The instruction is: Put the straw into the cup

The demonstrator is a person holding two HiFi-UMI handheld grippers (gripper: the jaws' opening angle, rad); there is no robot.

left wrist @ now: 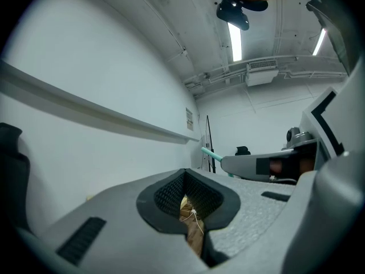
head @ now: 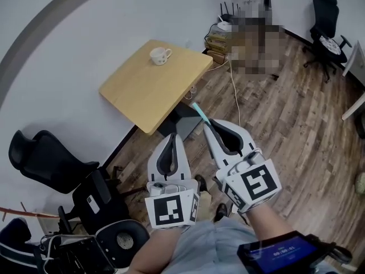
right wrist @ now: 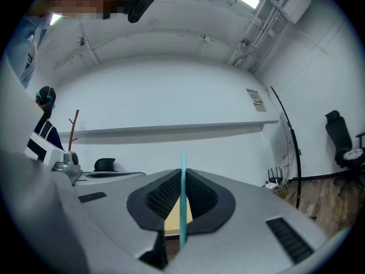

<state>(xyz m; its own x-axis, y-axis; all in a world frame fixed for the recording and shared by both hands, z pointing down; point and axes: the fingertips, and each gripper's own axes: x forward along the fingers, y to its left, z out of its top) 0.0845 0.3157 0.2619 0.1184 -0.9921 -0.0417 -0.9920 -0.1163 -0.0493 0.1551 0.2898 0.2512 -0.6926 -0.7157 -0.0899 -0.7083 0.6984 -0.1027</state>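
A white cup (head: 160, 55) with a handle stands near the far corner of a light wooden table (head: 142, 90). A thin teal straw (head: 200, 112) sticks out of the tip of my right gripper (head: 207, 121), which is shut on it; in the right gripper view the straw (right wrist: 183, 204) rises upright between the closed jaws. My left gripper (head: 173, 137) is held beside the right one, below the table's near corner, jaws closed with nothing between them. In the left gripper view the straw (left wrist: 210, 152) shows past the right gripper's tip. Both grippers are well short of the cup.
Black office chairs stand at the left (head: 48, 161) and far right (head: 326, 24). Boxes and a router (head: 219, 36) lie against the far wall, with a white cable (head: 234, 90) running across the wood floor. A white table edge (head: 353, 104) shows at the right.
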